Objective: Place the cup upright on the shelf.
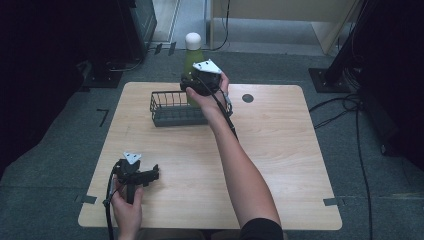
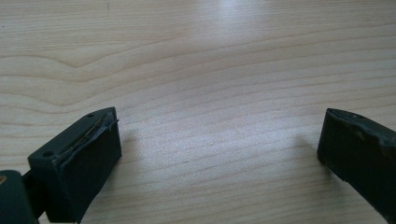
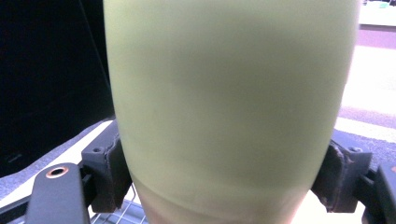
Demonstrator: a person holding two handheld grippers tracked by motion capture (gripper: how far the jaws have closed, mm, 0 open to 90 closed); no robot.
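1. Right gripper [image 1: 196, 84], held out at the far edge of the pale wooden table [image 1: 280, 150], has its two black jaws pressed against opposite sides of a pale green, smooth-walled bottle with a white rounded cap [image 1: 192, 50]. In the right gripper view the bottle [image 3: 229, 107] sits squarely between the jaws, gripped low on its body.
2. Bottle's long axis: upright, cap on top. Its lower part sits over or within the right end of a dark wire-mesh basket [image 1: 167, 107]; mesh shows under it in the right gripper view. Whether the base rests on the basket floor or hangs clear, cannot tell.
3. Key relation: the bottle lies straight ahead of the right gripper, already inside its grip, so any coming move (judgement) runs along the vertical axis, up out of or down into the basket.
4. Left gripper [image 1: 145, 175] rests low at the near left of the table, well apart from the basket, jaws spread wide over bare wood, holding nothing. The right hand is much the nearer.
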